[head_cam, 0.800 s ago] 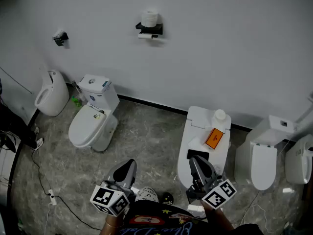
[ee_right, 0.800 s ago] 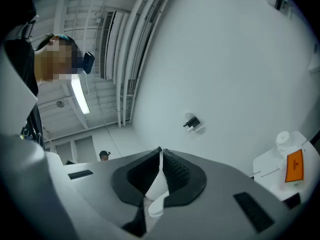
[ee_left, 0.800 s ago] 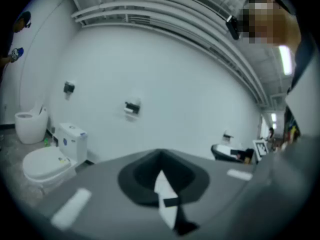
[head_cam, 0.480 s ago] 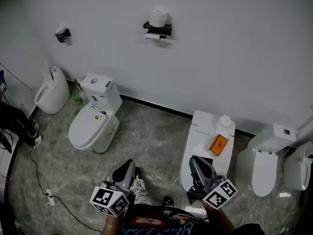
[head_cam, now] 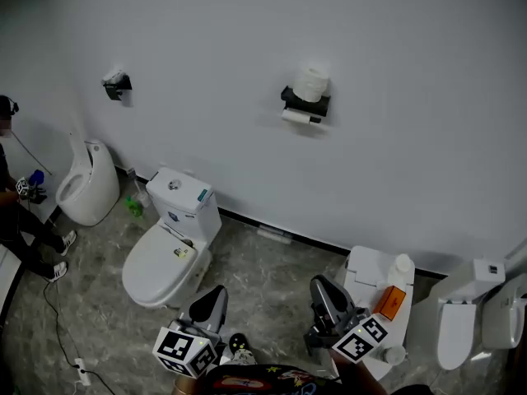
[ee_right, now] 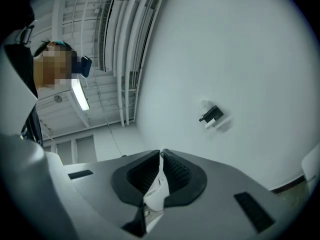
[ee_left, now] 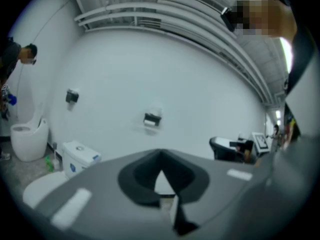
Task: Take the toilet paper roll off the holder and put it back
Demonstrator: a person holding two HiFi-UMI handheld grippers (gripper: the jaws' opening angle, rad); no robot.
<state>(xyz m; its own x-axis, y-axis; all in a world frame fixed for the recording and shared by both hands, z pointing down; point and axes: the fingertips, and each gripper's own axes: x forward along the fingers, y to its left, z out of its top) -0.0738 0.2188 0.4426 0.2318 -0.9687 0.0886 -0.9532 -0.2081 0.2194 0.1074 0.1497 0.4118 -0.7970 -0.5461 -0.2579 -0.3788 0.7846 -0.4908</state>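
A white toilet paper roll (head_cam: pixel 311 82) stands upright on top of a black wall holder (head_cam: pixel 305 104), high on the pale wall. Both grippers sit low at the bottom of the head view, far from the wall. My left gripper (head_cam: pixel 215 295) is shut with nothing in it, and so is my right gripper (head_cam: pixel 319 287). In the left gripper view the holder (ee_left: pixel 151 119) is small and far beyond the closed left gripper (ee_left: pixel 160 154). The right gripper view shows the holder (ee_right: pixel 212 115) with the roll (ee_right: pixel 204 105), well beyond the closed right gripper (ee_right: pixel 161 153).
A white toilet (head_cam: pixel 169 245) stands on the grey floor left of centre, and a floor urinal (head_cam: pixel 86 184) further left. Another toilet (head_cam: pixel 362 270) at the right carries an orange box (head_cam: pixel 390 301) and a white bottle (head_cam: pixel 401 270). A second black fitting (head_cam: pixel 117 83) hangs on the wall; a person (head_cam: pixel 15 220) stands at the left edge.
The head view has swung up and left: the holder with the roll now sits lower and further right in the picture, and the toilets have shifted down. Both grippers stay shut.
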